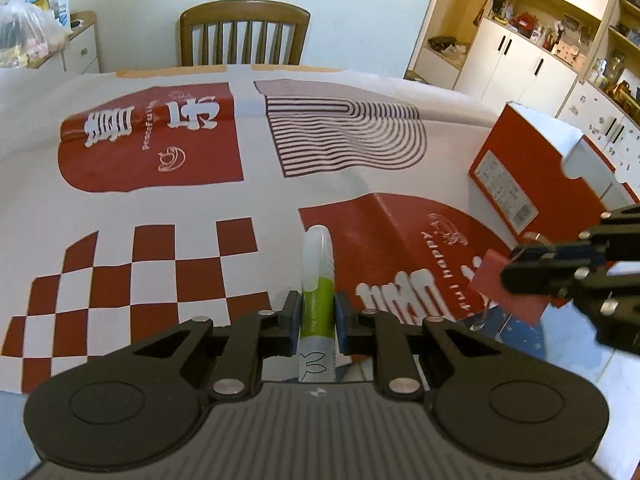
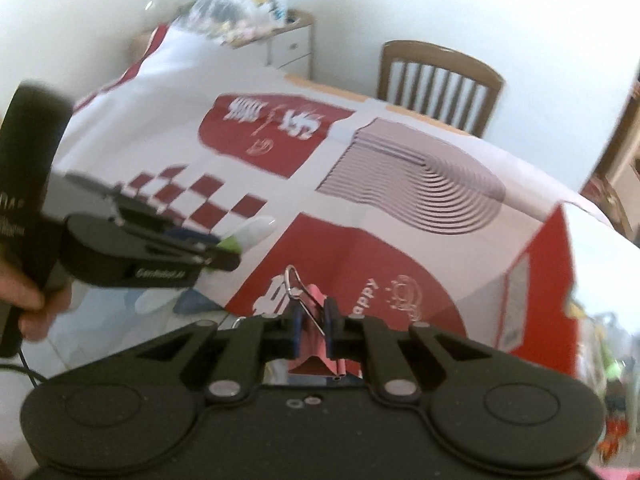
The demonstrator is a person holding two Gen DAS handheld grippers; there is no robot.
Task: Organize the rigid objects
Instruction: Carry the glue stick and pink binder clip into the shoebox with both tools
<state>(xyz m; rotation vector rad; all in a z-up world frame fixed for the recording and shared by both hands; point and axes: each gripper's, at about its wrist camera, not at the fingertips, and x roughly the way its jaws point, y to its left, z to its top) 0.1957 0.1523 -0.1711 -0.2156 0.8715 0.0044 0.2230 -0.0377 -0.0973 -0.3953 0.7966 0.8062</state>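
My left gripper is shut on a white and green pen with a clear cap that points forward, held above the patterned tablecloth. The pen also shows in the right wrist view, held in the left gripper. My right gripper is shut on a red binder clip with a silver wire handle sticking up. In the left wrist view the right gripper with the red clip is at the right. An open red and white box stands at the table's right.
A wooden chair stands at the table's far side. A small white drawer unit with plastic bags is at the back left. White cabinets and shelves fill the right wall. The red box also shows in the right wrist view.
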